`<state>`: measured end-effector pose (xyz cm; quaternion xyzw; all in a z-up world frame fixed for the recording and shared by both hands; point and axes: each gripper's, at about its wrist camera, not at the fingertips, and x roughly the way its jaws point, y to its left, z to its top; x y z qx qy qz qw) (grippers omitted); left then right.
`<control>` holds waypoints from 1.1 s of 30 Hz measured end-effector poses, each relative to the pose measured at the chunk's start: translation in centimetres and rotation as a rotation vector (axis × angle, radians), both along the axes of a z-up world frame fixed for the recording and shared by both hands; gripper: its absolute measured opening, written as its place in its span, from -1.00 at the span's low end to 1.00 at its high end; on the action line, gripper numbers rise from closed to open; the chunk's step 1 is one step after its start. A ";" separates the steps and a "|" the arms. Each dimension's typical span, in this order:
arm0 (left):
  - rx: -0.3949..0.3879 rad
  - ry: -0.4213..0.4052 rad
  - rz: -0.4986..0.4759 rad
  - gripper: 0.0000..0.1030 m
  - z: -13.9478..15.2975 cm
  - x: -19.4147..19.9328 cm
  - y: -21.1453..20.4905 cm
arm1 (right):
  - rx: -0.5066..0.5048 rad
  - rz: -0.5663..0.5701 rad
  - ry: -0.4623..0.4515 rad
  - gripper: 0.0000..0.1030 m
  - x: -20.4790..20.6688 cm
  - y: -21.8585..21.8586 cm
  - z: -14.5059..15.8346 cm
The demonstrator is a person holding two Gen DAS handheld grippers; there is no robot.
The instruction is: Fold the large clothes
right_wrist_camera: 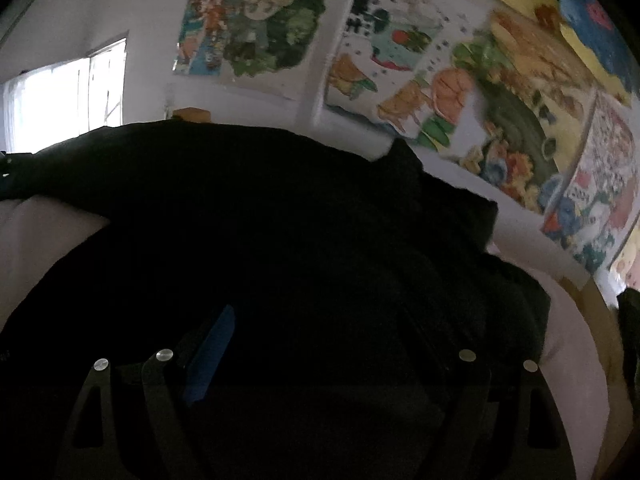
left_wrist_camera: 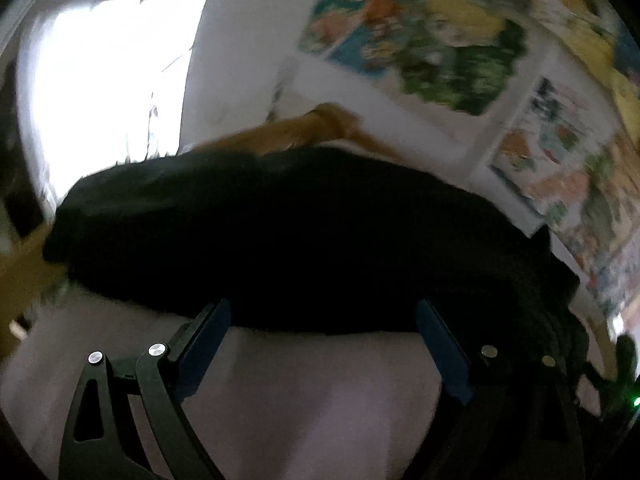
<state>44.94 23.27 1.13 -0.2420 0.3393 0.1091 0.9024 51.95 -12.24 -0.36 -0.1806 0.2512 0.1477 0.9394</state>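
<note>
Right hand-held gripper [right_wrist_camera: 320, 344] lost against black garment [right_wrist_camera: 280, 220]

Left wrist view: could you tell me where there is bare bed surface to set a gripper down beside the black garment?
Bare pale sheet lies below the black garment, between the open left gripper fingers. In the right view the garment covers nearly everything; only a strip at the far right shows.
</note>
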 end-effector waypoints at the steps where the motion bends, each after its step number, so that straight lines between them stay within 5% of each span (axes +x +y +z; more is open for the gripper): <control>1: -0.027 0.003 0.003 0.77 -0.3 -0.1 0.5 | 0.001 -0.008 0.001 0.61 0.6 0.3 -0.2; 13: -0.308 -0.225 0.085 0.82 -2.5 -2.2 5.5 | 0.113 -0.068 0.099 0.62 6.7 3.4 -3.9; 21: -0.210 -0.298 0.298 0.82 -3.4 -4.7 4.3 | 0.087 -0.069 0.098 0.80 6.8 4.1 -5.8; 30: -0.334 -0.411 0.555 0.82 -5.1 -7.6 7.9 | 0.084 -0.058 0.083 0.85 6.1 4.2 -6.7; 33: -0.364 -0.392 0.590 0.78 -5.9 -7.8 9.3 | 0.076 -0.061 0.066 0.85 5.8 4.2 -6.6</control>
